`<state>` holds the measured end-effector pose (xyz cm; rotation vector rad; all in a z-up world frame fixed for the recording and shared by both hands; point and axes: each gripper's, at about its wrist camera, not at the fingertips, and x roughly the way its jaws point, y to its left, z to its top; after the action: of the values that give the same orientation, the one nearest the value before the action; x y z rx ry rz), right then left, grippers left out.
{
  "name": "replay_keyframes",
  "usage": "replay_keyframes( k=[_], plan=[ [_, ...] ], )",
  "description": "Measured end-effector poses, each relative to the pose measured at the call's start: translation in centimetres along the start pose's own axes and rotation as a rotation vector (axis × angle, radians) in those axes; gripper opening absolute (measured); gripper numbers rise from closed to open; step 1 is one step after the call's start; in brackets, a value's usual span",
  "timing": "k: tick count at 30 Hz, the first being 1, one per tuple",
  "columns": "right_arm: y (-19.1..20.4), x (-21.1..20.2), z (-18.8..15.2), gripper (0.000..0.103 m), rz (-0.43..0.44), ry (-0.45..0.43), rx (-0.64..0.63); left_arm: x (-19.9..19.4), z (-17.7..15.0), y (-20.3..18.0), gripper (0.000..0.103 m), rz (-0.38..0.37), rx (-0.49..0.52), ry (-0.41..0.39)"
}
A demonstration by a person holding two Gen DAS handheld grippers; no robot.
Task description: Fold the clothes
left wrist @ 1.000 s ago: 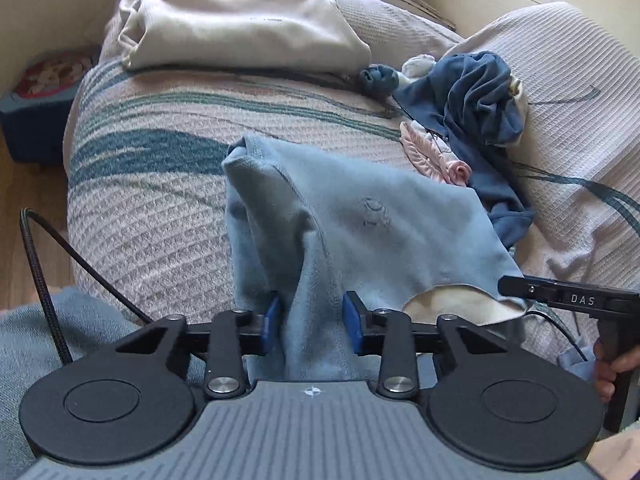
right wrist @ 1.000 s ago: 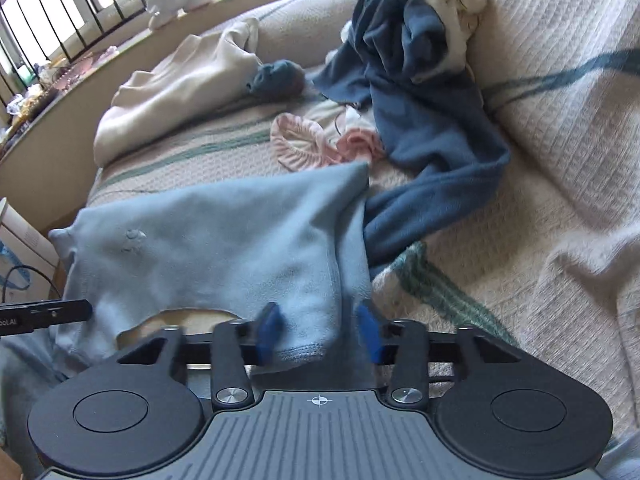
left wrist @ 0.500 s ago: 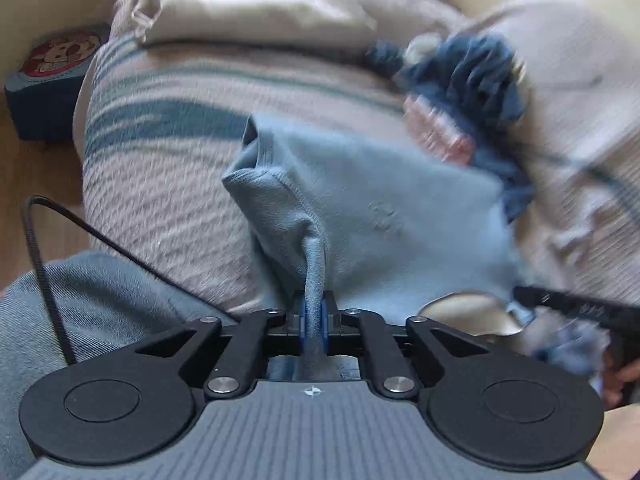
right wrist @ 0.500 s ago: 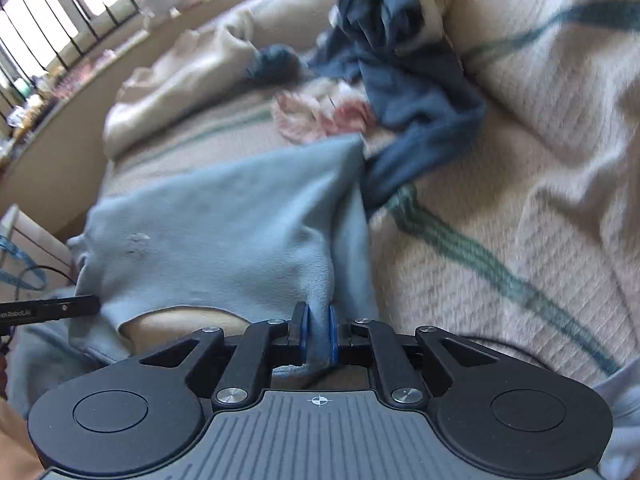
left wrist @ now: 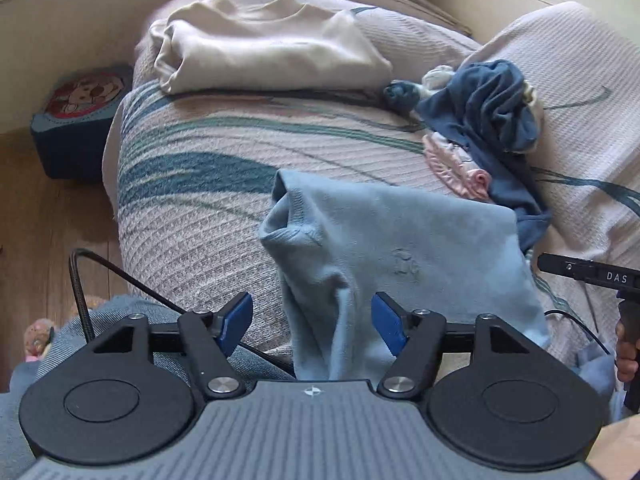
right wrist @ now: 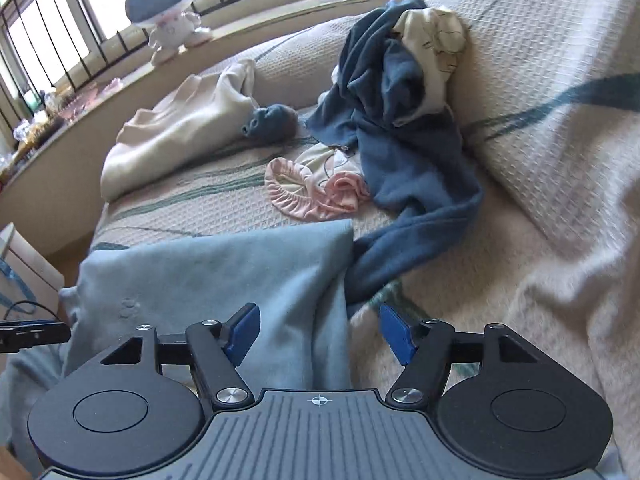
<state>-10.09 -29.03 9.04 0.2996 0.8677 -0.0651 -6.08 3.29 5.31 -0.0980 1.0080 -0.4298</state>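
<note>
Left wrist view: left gripper (left wrist: 312, 324) opening, pads clear of light blue garment (left wrist: 400, 248) lying between them. Garment spread on bedspread (left wrist: 192, 216), long axis running right toward right gripper (left wrist: 584, 276).

Right wrist view: right gripper (right wrist: 318, 334) opening over garment's right edge. Shown only here: windowsill toy (right wrist: 166, 20).

The left gripper (left wrist: 312, 322) points down at a light blue garment (left wrist: 396, 256) draped over the near edge of a sofa cover (left wrist: 192, 216) with teal stripes. Its jaws are opening, and a fold of the blue cloth hangs between the blue pads (left wrist: 236, 322) without either pressing on it. Farther back lies a cream sweatshirt (left wrist: 264, 46). To the right sits a dark blue heap (left wrist: 492, 108) beside a pink piece (left wrist: 456, 164). At the right edge, a hand (left wrist: 626, 346) holds the right gripper (left wrist: 588, 274).
</note>
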Motion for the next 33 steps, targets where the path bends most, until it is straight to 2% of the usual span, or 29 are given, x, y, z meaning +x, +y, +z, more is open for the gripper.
replay_keyframes(
  k=[5,7,8,10,11,13,15,16,17,22,26,30,33],
  plan=[
    [0.8,3.4,0.7,0.068,0.001,0.056,-0.063,1.9,-0.3,-0.2,0.06,-0.012,0.01,0.045],
    [0.8,4.4,0.7,0.067,0.006,0.083,-0.068,2.6,-0.3,-0.3,0.055,-0.014,0.011,0.055],
    [0.8,4.8,0.6,0.067,0.004,0.097,-0.071,2.9,-0.4,-0.3,0.049,-0.015,0.013,0.057],
    [0.6,5.4,0.4,0.061,0.011,0.118,-0.069,3.3,-0.4,-0.6,0.043,-0.015,0.033,0.052],
    [0.5,5.5,0.3,0.053,0.02,0.124,-0.062,3.3,-0.4,-0.7,0.04,-0.015,0.039,0.05],
    [0.6,5.5,0.1,0.049,0.025,0.13,-0.06,3.3,-0.4,-0.9,0.035,-0.016,0.042,0.048],
    [0.7,5.3,0.0,0.035,0.037,0.136,-0.054,3.1,-0.4,-0.8,0.025,-0.028,0.03,0.04],
    [0.7,5.2,0.0,0.03,0.046,0.139,-0.05,2.8,-0.4,-0.7,0.016,-0.035,0.015,0.028],
    [0.8,4.9,0.0,0.026,0.048,0.137,-0.049,2.2,-0.3,-0.7,0.013,-0.044,-0.003,0.008],
    [2.1,1.8,1.3,0.016,0.078,0.062,-0.088,-1.4,0.9,-1.1,0.012,-0.057,-0.012,-0.093],
    [3.9,-0.9,4.0,0.013,0.099,-0.066,-0.145,-3.8,3.3,-0.8,0.012,-0.069,-0.028,-0.184],
    [6.2,-1.4,8.9,0.013,0.141,-0.225,-0.179,-6.2,7.8,0.2,0.012,-0.04,-0.047,-0.342],
    [8.9,-0.3,13.4,0.013,0.169,-0.326,-0.225,-6.8,12.0,1.0,0.012,0.026,-0.051,-0.439]
  ],
)
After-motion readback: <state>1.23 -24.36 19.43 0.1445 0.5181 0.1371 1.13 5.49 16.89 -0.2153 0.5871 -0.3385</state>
